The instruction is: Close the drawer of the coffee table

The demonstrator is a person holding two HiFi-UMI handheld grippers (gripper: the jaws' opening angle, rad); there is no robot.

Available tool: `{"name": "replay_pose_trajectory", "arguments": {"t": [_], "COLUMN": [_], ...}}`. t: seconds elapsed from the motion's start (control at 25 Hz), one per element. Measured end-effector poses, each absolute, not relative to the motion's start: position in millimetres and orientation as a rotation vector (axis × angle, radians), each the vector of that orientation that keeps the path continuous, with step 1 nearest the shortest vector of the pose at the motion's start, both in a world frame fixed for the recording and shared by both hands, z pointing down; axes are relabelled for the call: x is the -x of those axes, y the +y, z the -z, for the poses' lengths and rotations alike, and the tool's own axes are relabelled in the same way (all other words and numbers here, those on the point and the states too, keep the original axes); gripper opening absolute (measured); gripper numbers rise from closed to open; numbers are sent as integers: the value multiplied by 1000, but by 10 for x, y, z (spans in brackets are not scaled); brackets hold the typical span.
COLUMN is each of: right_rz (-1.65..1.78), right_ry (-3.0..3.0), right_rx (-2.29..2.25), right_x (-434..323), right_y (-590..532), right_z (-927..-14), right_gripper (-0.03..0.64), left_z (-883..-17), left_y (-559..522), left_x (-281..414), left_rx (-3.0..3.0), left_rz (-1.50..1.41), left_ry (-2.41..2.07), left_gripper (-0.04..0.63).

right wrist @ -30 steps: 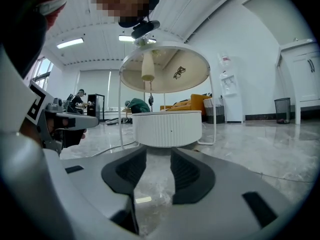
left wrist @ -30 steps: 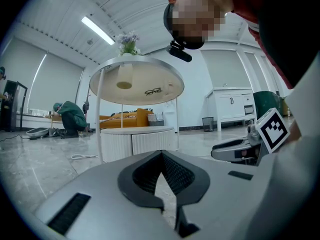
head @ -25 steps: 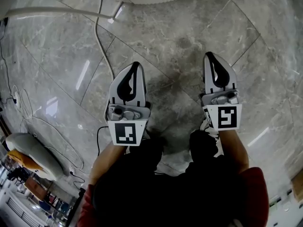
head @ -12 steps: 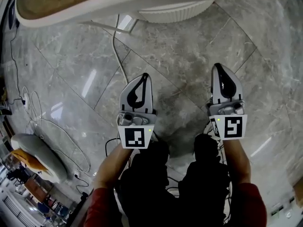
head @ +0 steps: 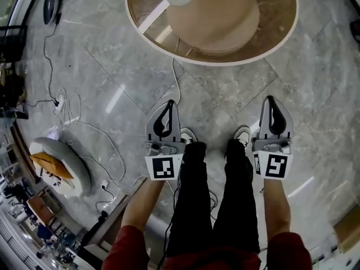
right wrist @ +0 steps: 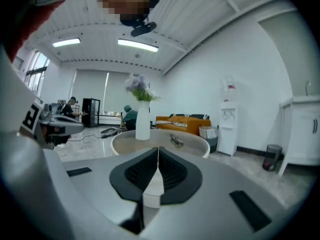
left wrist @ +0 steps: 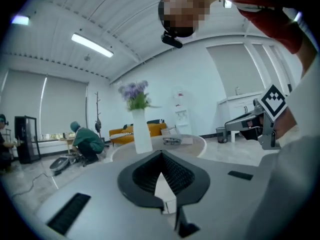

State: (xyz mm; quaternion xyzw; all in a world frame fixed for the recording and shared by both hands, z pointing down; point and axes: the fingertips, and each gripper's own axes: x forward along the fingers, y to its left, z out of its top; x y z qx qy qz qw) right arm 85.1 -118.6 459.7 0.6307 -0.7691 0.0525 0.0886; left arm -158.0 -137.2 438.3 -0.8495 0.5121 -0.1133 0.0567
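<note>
You are standing on a grey marble floor (head: 101, 66) that is showing bright glare streaks. A white cable (head: 176, 86) is running across the tiles, and a grey curved cushion (head: 62, 165) with an orange part is lying at the left, near more looped cables. Ahead of you, a white vase (right wrist: 142, 124) is standing upright and holding purple flowers (right wrist: 139, 86). Behind it, an orange sofa (right wrist: 182, 123) is standing by the far wall, with a white water dispenser (right wrist: 228, 124) to its right and a dark bin (right wrist: 272, 164) farther right. A person in green (left wrist: 87, 141) is crouching on the floor. Ceiling light strips (right wrist: 137, 45) are glowing overhead.
</note>
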Motion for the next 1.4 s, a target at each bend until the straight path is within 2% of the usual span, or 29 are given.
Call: {"name": "replay_pose_trajectory", "arguments": {"t": [0.24,0.4,0.56,0.72,0.88,1.12,1.4], "right_rz": [-72,-174,-111,-83,156,204,301], "right_ry": [-2300,-2348,-2392,-2445,-2459,-2484,-2511], "right_rx": [-1804,-1808,-1865,-1991,-1952,-1963,-1932], "right_x": [-614,-555,-524,-596,-554,-546,-604], "right_y": [-1144,-1047,-1087,-1031,-1017,-1115,-1122], "right_z": [-2518,-1556,-728,31,535,938,1227], "right_gripper": [25,25,25,25,25,26,25], "left_z": [-2276,-1372,-662,-92,314,774,859], "left_y": [-1241,-1030,-978,-996,-1119,-1224,-1188], "left_x": [1802,1794,1748,1739,1804,1915,1929], "left_rx": [2500,2613,2578,2518,2479,2429,2442], "left_rz": [436,456,369,287,185,77,131], "left_ry": [1655,1782,1824,1838,1803,1782,1784], "left_gripper": [12,12,12,12,12,12,12]}}
